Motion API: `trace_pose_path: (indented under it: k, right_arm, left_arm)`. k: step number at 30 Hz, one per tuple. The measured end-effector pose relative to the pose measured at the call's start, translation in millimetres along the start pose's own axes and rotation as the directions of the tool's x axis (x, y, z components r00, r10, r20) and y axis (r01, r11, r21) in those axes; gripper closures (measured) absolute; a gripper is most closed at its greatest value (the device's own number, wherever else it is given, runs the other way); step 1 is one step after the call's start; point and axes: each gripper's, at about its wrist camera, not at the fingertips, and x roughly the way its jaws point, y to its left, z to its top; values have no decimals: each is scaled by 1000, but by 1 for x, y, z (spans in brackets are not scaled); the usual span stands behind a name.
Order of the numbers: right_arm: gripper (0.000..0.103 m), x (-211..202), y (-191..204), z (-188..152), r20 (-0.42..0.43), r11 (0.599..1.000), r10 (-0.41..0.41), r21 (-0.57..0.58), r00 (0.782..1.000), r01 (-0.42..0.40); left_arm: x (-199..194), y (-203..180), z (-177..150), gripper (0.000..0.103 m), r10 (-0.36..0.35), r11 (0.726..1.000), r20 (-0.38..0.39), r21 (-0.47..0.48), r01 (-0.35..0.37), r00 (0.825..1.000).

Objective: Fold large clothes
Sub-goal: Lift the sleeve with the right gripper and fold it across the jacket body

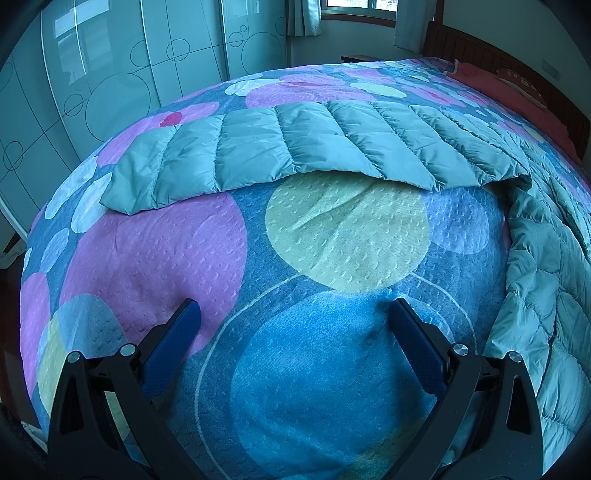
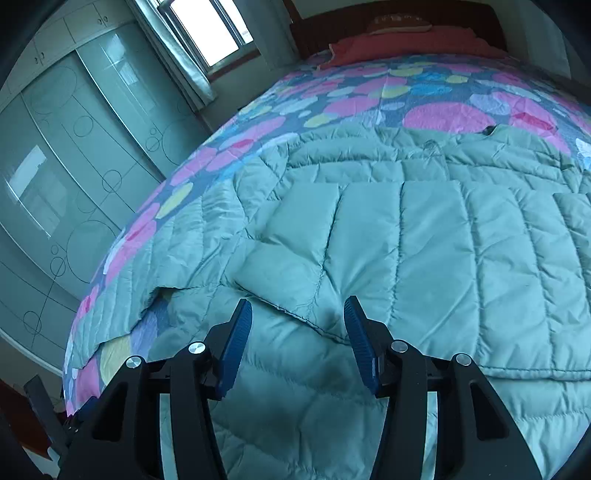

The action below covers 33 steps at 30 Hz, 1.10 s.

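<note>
- Left hand-held gripper [image 1: 293, 310]: blue fingers [image 1: 173, 343] spread wide, nothing between them, poised over bare bedspread [image 1: 303, 354] and tilted downward.
- Right hand-held gripper [image 2: 298, 308]: blue ribbed fingers [image 2: 236, 343] parted partway, nothing pinched; folded edge of the jacket [image 2: 406, 251] lying just below and beyond the tips, not pressed by either pad.
- Directly ahead of the right one: pale green quilted down jacket spread flat over the bed, one panel [image 2: 291, 258] folded back on the layer beneath, its stitched hem running slantwise under the gap between the fingers.
- Ahead of the left one: a long quilted sleeve [image 1: 295, 147] of the same jacket stretched out across the bedspread, well apart from the fingertips, cuff end toward the left of that view.
- At the right edge of the left view: the body of the jacket in rumpled folds, joined to the sleeve at the far right.
- Under everything: bedspread printed with big circles in pink, yellow, pale blue and blue, covering the bed to its edges.
- At the far end of the bed: a red pillow [image 2: 402, 42] against a dark wooden headboard [image 2: 317, 29].
- Beyond the bed: a wardrobe [image 1: 110, 74] with glossy sliding doors marked with circle outlines.
- Next to the wardrobe: a bright window [image 2: 207, 31] with pale curtains [image 1: 303, 16].
</note>
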Motion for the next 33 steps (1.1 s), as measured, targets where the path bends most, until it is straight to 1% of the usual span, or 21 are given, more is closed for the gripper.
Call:
trace_pose_path:
  k: [2,4,5,6,8,9,11,13,14,15,17,19,21,23,24,25,26,27,28,30,33]
  right_arm:
    - [51,-34,-22,-1,64,998,-55,39,996,53]
    - [55,-67,-56,0,115,987,-134,109,984,122]
    - [61,-81,-75,-1,131,974,-192,146,973,172]
    - [70,-94,-95,-2,139,956,-253,184,957,226]
    - [77,-108,-135,-6,124,911,-364,255,923,325]
    - [79,-110,-151,-9,108,894,-389,282,915,347]
    - [80,-100,-178,-18,47,875,-404,311,913,371]
    - [80,-78,-196,-28,-29,876,-376,315,926,365]
    - [80,-73,-199,-32,-27,881,-365,313,931,354]
    - [81,-74,-198,-32,-18,885,-368,301,930,356]
    - [80,-80,-195,-25,-25,885,-364,302,931,354]
    - [80,-90,-195,-14,16,889,-343,330,939,318]
    - [79,-97,-195,2,61,886,-371,324,927,333]
    - [79,-94,-201,17,83,881,-393,318,916,349]
    - [79,-89,-206,22,81,879,-397,319,914,354]
    - [79,-79,-214,25,57,871,-407,324,912,369]
    - [79,-66,-225,25,12,860,-409,340,912,381]
    - [79,-53,-236,22,-39,853,-388,362,921,375]
    - [79,-48,-241,20,-48,853,-371,377,927,360]
    - [79,-56,-234,27,-47,850,-393,362,918,382]
    - [79,-72,-224,42,23,854,-417,354,909,382]
  left_arm:
    - [0,0,0,2,0,1000,0,0,0,1000]
    - [0,0,0,2,1,1000,0,0,-1,1000]
    - [0,0,0,2,2,1000,0,1,-2,1000]
    - [0,0,0,2,2,1000,0,1,-2,1000]
    - [0,-1,0,2,2,1000,0,1,-2,1000]
    - [0,-1,0,2,3,1000,0,1,-3,1000]
    - [0,-1,0,2,4,1000,0,2,-4,1000]
    - [0,-1,0,2,7,1000,0,4,-7,1000]
    - [0,-1,1,2,8,1000,-1,5,-8,1000]
    - [0,-1,1,2,8,1000,-1,6,-8,1000]
    - [1,0,1,2,7,1000,0,5,-7,1000]
    - [0,-1,1,2,10,1000,0,7,-10,1000]
    - [0,-1,1,2,13,1000,0,10,-13,1000]
    - [1,-1,1,2,13,1000,0,10,-13,1000]
    - [0,-1,1,2,13,1000,0,10,-13,1000]
    - [1,-1,2,2,13,1000,0,10,-13,1000]
    - [1,-1,1,2,14,1000,0,11,-14,1000]
    - [0,-1,1,2,14,1000,1,11,-14,1000]
    - [0,-1,1,2,13,1000,1,10,-13,1000]
    - [0,-1,1,2,11,1000,1,9,-11,1000]
    - [1,-2,1,2,13,1000,2,11,-13,1000]
